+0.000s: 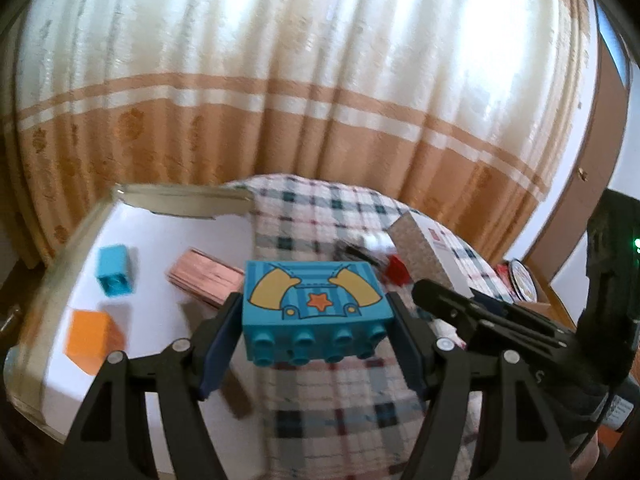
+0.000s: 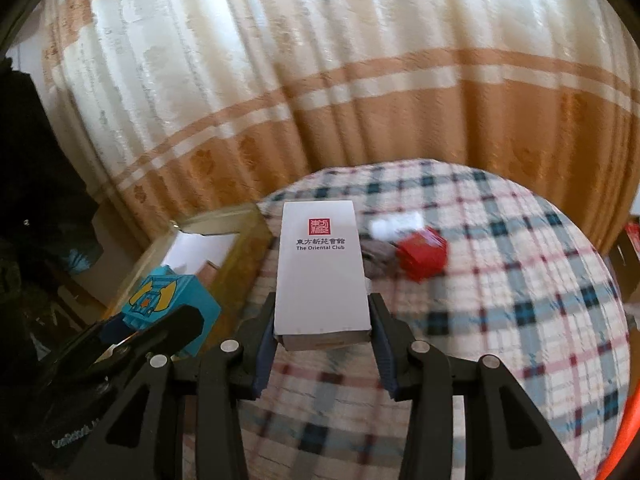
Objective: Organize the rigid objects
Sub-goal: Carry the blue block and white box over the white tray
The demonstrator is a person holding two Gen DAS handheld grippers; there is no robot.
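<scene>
So both claws are loaded right now. The left claw point(image 1: 316, 344) is clamped on a blue toy brick point(image 1: 316, 312) with a star on it, held up in the air next to the tray point(image 1: 80, 236). The right claw point(image 2: 322, 344) is squeezed onto a white box point(image 2: 320, 276) printed "The Oriental Club", lifted above the plaid worktop point(image 2: 500, 300).

Progress looks like roughly halfway to me: the tray already has a small blue block point(image 1: 115, 276), an orange block point(image 1: 90, 338) and a pink stack point(image 1: 204, 280) in it. Still left out on the cloth are a red block point(image 2: 422, 258) and some small bits beside it, too blurry to name.
</scene>
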